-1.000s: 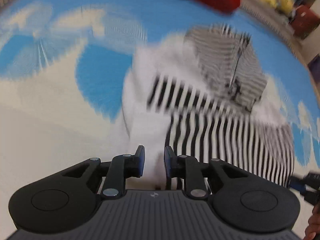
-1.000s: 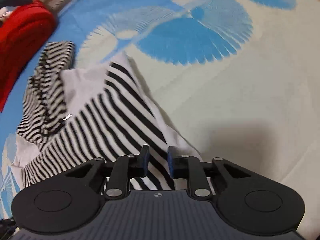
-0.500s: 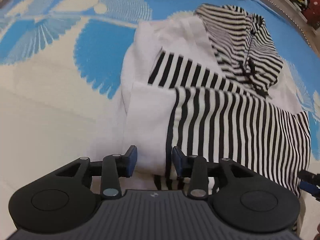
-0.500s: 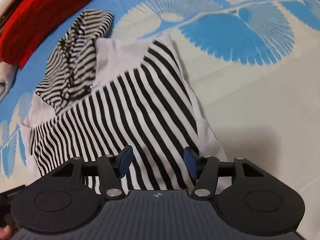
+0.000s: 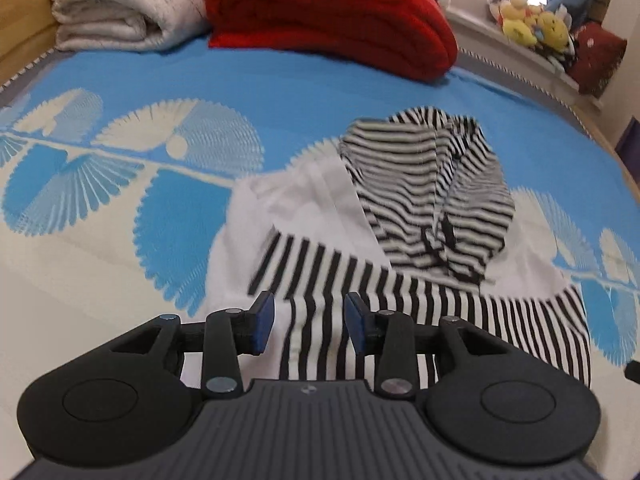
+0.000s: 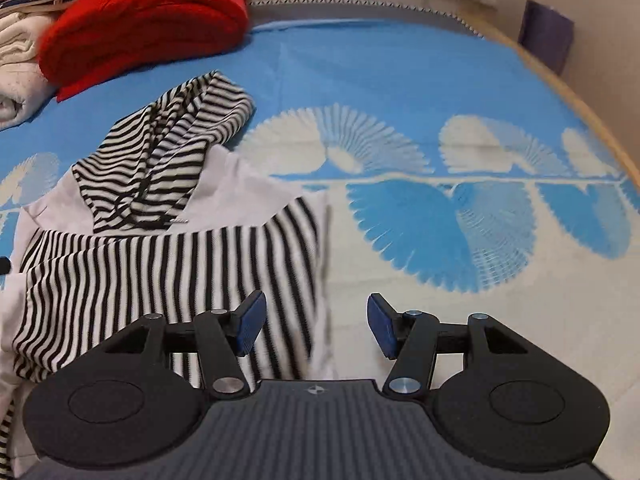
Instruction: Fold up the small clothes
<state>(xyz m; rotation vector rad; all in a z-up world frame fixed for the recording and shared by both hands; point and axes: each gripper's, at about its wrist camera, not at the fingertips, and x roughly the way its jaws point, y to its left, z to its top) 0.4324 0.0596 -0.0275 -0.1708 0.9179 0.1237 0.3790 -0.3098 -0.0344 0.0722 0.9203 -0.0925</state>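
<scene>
Left gripper and right gripper: jaws apart, nothing held, low in frame. Hoodie part-folded; next we grab hem, fold up.

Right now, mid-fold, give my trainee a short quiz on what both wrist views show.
1. True or false: the left gripper is shut on the striped hoodie.
2. Which lies beside the red blanket? A) cream blanket B) a laundry basket C) a pair of shoes
3. Fill in: the right gripper has its fingers ____.

Key:
1. False; its fingers stand apart, nothing between them gripped.
2. A
3. Open, above the hoodie's edge on the blue patterned bedspread.
</scene>
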